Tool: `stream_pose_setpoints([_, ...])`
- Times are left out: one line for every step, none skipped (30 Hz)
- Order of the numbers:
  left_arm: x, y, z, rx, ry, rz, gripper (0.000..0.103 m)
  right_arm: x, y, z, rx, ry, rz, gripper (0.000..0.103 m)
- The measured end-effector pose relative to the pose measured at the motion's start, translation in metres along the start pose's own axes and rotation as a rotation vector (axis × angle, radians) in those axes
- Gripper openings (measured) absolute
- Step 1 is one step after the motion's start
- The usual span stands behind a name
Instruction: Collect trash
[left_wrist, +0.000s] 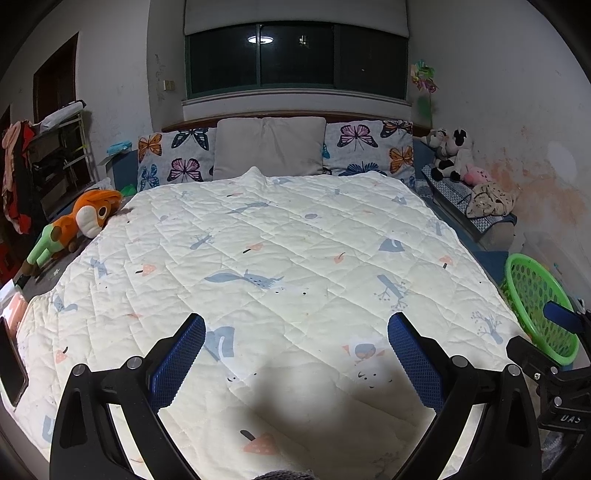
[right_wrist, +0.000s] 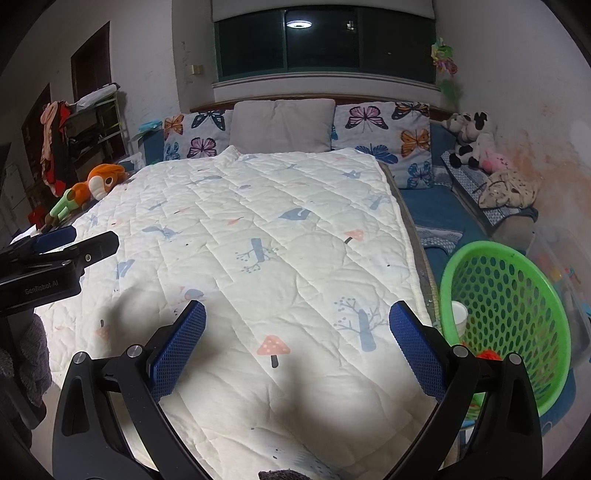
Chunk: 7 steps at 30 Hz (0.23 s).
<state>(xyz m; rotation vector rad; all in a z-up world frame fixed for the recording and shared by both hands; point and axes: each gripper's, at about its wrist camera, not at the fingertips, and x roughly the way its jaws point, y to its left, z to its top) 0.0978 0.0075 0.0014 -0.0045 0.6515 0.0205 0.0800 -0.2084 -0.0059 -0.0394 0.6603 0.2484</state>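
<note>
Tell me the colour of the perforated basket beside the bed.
Bright green basket, clearest in the right wrist view, at the bed's right side.

Quilted bed (left_wrist: 280, 236) under dark window (left_wrist: 295, 55) — stained white walls (left_wrist: 517, 122)

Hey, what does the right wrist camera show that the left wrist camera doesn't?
Only the right wrist view looks into the green basket, where a white cup and something red lie; it also shows the left gripper at its left edge. Only the left wrist view shows a dark phone-like slab at the bed's left edge, and the right gripper at its right edge. Both show the quilt, butterfly pillows, orange plush and each camera's own open fingers.
</note>
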Motion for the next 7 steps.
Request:
stream_pose_setpoints([0.0001,-0.0002,0.0003,0.000,0.001,0.001,0.096,0.0002,-0.0004,0.0002,-0.001,0.001,0.002,0.099])
stream_pose_setpoints([0.0004,0.0001,0.0004,-0.001,0.001,0.002,0.096,0.0004,0.0001,0.0001,-0.002,0.002,0.004,0.099])
stream_pose_setpoints([0.0005,-0.0003,0.0008,-0.003,0.002,0.002,0.096,0.0009,0.0013,-0.0001,-0.006,0.003,0.005,0.099])
stream_pose_setpoints([0.0011,0.0004,0.0009,-0.004,0.004,0.002,0.096,0.0013,0.0014,0.0000,-0.008,0.004,0.007,0.099])
stream_pose_setpoints([0.0016,0.0013,0.0006,-0.005,0.005,0.004,0.096,0.0020,0.0020,-0.0001,-0.010,0.006,0.009,0.099])
stream_pose_setpoints([0.0018,0.0008,0.0009,-0.005,0.006,0.005,0.096,0.0027,0.0029,-0.0003,-0.012,0.007,0.011,0.099])
stream_pose_setpoints([0.0024,0.0016,0.0006,-0.004,0.009,0.003,0.096,0.0034,0.0035,-0.0003,-0.015,0.009,0.012,0.099])
